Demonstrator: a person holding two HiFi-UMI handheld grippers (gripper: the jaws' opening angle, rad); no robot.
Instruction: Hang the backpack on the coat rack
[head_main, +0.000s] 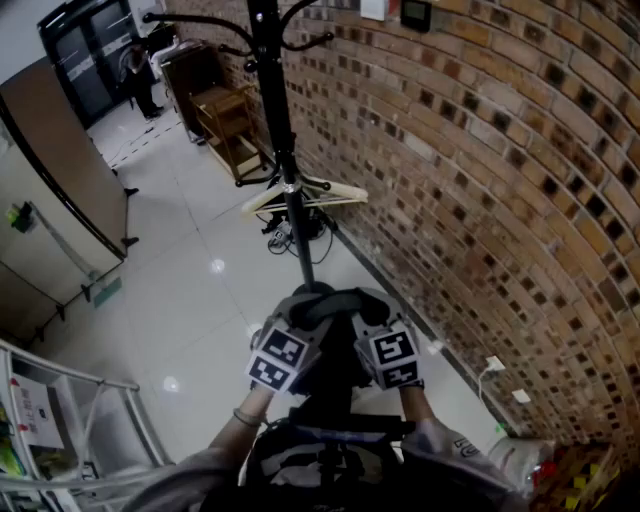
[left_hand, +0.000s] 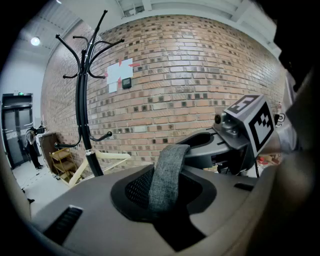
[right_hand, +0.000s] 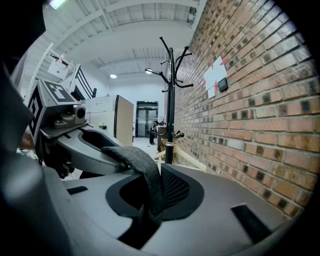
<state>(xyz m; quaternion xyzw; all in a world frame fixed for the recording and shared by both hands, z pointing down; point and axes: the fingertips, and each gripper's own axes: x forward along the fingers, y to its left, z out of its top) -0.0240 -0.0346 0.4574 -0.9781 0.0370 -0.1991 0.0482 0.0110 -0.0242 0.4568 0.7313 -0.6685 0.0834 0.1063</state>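
Observation:
A black backpack (head_main: 325, 455) hangs low in front of me by its grey top handle (head_main: 330, 305). The handle stretches between my two grippers. In the left gripper view the handle (left_hand: 167, 175) runs through the left gripper (left_hand: 167, 192), which is shut on it. In the right gripper view the handle (right_hand: 144, 172) is likewise clamped in the right gripper (right_hand: 149, 200). Both grippers, left (head_main: 303, 312) and right (head_main: 365, 310), sit side by side and point at the black coat rack (head_main: 284, 150). Its curved hooks (left_hand: 90, 47) stand higher than the grippers.
A brick wall (head_main: 480, 180) runs along the right. A wooden hanger (head_main: 305, 195) hangs on the rack's pole, with cables (head_main: 290, 235) at its base. Behind stand a wooden shelf (head_main: 228, 125) and a person (head_main: 135, 75). A white metal frame (head_main: 70, 420) is at lower left.

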